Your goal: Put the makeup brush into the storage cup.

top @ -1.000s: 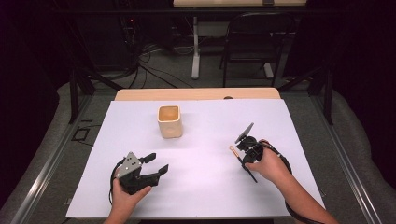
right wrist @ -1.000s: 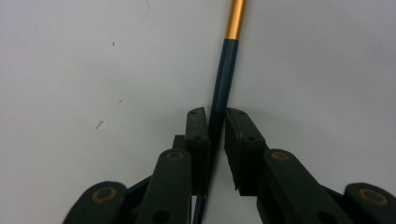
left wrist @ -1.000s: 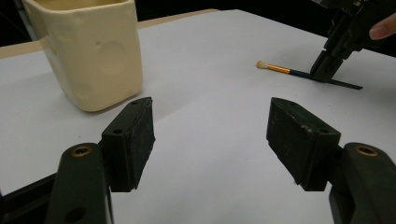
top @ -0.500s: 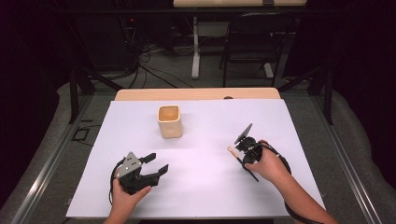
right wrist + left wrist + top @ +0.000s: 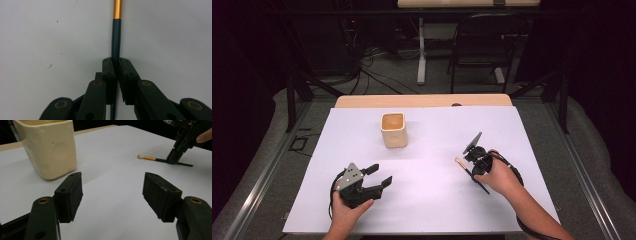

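white paper covers a table (image 5: 432, 200) in a dark room, with a cream cup (image 5: 393, 129) toward the far side. the right gripper (image 5: 470, 161) has just been closing and now pinches a thin brush (image 5: 116, 37) along its dark handle, below the gold band; the brush lies flat on the paper, its pale tip pointing left. the left gripper (image 5: 379, 176) rests near the front edge with its jaws wide and nothing between them. the brush looks light, stiff and slim, probably slippery, so mid-handle is the best hold.
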`<state>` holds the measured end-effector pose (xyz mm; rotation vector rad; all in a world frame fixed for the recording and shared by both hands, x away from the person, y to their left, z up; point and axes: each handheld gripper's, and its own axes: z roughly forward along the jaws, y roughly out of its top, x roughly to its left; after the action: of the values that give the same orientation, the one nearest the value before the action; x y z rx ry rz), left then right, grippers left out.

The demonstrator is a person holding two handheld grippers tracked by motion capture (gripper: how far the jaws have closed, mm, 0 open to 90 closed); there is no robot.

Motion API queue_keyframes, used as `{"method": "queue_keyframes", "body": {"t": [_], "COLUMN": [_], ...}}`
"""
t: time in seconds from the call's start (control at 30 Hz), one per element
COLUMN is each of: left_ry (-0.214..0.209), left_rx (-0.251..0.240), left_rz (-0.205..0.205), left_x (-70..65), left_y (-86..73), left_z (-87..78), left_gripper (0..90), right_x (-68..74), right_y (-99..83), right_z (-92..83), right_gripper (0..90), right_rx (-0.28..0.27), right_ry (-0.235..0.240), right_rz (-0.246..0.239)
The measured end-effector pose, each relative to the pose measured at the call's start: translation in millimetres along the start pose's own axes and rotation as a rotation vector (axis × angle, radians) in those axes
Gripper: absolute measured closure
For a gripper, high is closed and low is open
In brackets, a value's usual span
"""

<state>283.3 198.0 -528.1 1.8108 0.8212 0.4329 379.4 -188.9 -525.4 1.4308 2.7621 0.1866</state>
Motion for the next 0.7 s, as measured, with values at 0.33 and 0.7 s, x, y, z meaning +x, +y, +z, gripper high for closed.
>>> {"method": "queue_keyframes", "body": {"t": [0.33,0.7], "left_ry": [0.0,-0.002], "left_rx": [-0.001,0.002], "left_rz": [-0.001,-0.003], "left_x": [0.0,0.1], "left_y": [0.0,-0.2], "left_z": [0.0,0.3], "left_gripper": [32.3,32.3], "right_x": [-1.3,-0.6], "right_y": [-0.1,-1.5], "right_z": [-5.9,-15.3], "right_gripper": [83.5,83.5], "right_rx": [0.016,-0.051], "right_ry": [0.007,0.016], "right_rz": [-0.005,0.005]}}
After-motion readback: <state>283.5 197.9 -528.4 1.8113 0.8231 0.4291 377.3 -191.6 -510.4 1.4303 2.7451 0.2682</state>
